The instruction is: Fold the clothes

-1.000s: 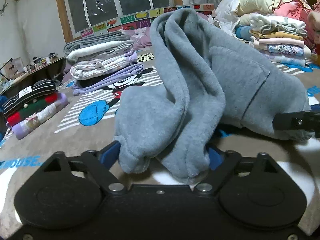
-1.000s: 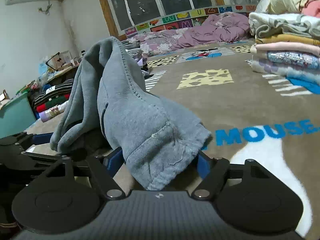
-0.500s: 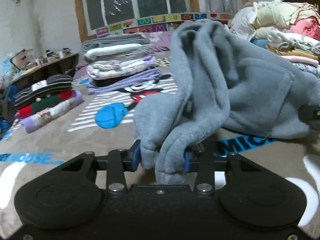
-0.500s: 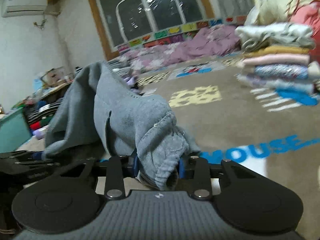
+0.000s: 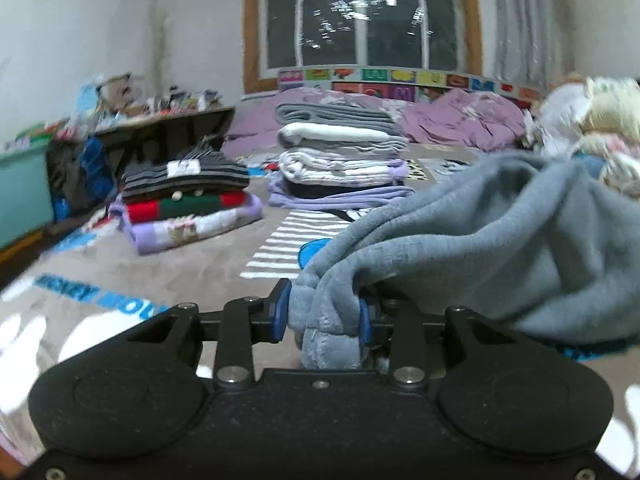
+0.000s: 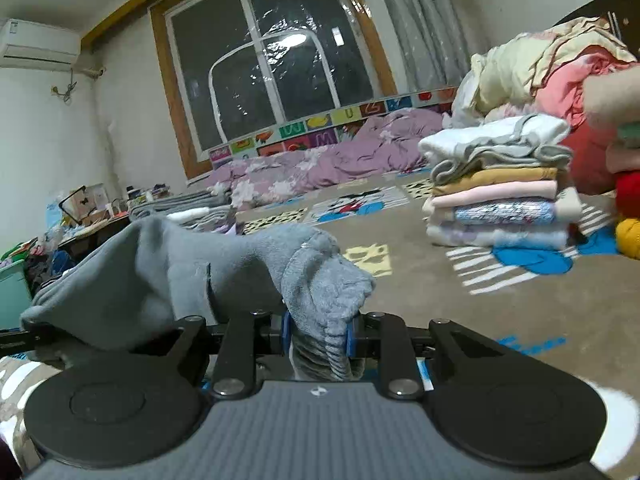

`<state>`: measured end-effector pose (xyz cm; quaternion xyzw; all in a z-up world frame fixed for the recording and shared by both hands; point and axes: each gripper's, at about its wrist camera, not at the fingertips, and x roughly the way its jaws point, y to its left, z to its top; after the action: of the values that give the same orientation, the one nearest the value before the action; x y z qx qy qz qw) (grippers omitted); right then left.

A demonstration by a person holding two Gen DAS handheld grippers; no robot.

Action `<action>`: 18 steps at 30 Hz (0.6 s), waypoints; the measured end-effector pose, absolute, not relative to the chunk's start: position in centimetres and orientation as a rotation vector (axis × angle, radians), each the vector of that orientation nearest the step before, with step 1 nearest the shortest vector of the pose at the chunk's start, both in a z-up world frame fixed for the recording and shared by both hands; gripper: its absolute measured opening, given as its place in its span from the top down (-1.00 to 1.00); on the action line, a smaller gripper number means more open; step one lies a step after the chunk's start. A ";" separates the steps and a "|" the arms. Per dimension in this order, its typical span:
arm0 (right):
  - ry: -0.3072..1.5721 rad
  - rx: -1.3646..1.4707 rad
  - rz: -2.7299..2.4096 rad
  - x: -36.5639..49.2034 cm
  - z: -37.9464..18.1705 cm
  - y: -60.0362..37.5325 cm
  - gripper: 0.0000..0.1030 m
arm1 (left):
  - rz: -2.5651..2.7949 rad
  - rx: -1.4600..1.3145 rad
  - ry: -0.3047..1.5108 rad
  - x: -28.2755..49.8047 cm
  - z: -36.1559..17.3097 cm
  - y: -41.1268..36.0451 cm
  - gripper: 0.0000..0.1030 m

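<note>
Left tool: my left tool (image 5: 324, 312) is pinched tight on a bunched edge of the grey fleece garment (image 5: 500, 240), blue pads sunk into the pile.
Right tool: my right tool (image 6: 316, 334) is clamped on another gathered edge of the same garment (image 6: 168, 268); cloth bulges over the top.
Where the garment is: slung between my two tools, its middle sagging towards the patterned rug (image 6: 500, 320); whether it touches the rug I cannot tell.
Handling: I judge it soft, thick and limp, light enough to lift, not slippery and not fragile. It will droop wherever unsupported.
Where to hold: at edges or corners, with less cloth wadded in, so the panel hangs flat.
Around: a tall folded stack (image 5: 340, 160) and a striped-topped stack (image 5: 188, 196) ahead of my left tool; another folded pile (image 6: 500, 192) at the right; a purple quilt (image 6: 320, 164) under the window.
In the way: nothing lies just in front of me; the stacks sit well apart, though a wide swing could clip them.
</note>
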<state>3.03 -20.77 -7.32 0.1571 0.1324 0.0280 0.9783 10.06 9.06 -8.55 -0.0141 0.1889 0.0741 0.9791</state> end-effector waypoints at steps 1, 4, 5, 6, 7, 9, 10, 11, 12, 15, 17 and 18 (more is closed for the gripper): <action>0.270 0.336 0.050 3.1 -7.4 -21.1 0.50 | 0.153 -0.035 0.375 10.0 -8.4 9.2 0.37; 0.267 0.360 0.040 3.1 -7.4 -21.5 0.50 | 0.156 -0.041 0.365 10.2 -7.9 9.5 0.37; 0.264 0.366 0.037 3.1 -7.4 -21.6 0.50 | 0.155 -0.042 0.367 10.5 -7.8 9.6 0.37; 0.262 0.374 0.034 3.2 -7.4 -21.8 0.50 | 0.153 -0.042 0.370 11.0 -7.9 9.7 0.37; 0.266 0.389 0.028 3.4 -7.3 -22.0 0.50 | 0.151 -0.043 0.373 11.4 -7.9 9.9 0.37; 0.274 0.420 0.017 3.8 -7.4 -22.5 0.50 | 0.148 -0.050 0.386 12.4 -8.1 10.3 0.37; 0.280 0.428 0.013 4.2 -7.5 -22.7 0.50 | 0.146 -0.052 0.396 12.9 -8.3 10.5 0.37; 0.287 0.436 0.009 4.6 -7.6 -22.9 0.50 | 0.144 -0.054 0.404 13.4 -8.5 10.6 0.37; 0.293 0.444 0.005 4.9 -7.7 -23.2 0.50 | 0.142 -0.056 0.410 13.9 -8.6 10.8 0.37; 0.315 0.464 0.001 6.3 -8.2 -23.7 0.50 | 0.136 -0.056 0.424 15.4 -9.0 11.2 0.37; 0.325 0.461 0.004 7.5 -8.5 -23.9 0.50 | 0.131 -0.052 0.428 16.5 -9.1 11.4 0.37; 0.328 0.458 0.006 8.1 -8.6 -24.0 0.50 | 0.127 -0.049 0.429 17.1 -9.2 11.5 0.37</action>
<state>8.06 -24.05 -8.58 0.2262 0.1618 0.0030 0.9606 17.05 11.46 -9.20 -0.0241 0.2128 0.0629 0.9748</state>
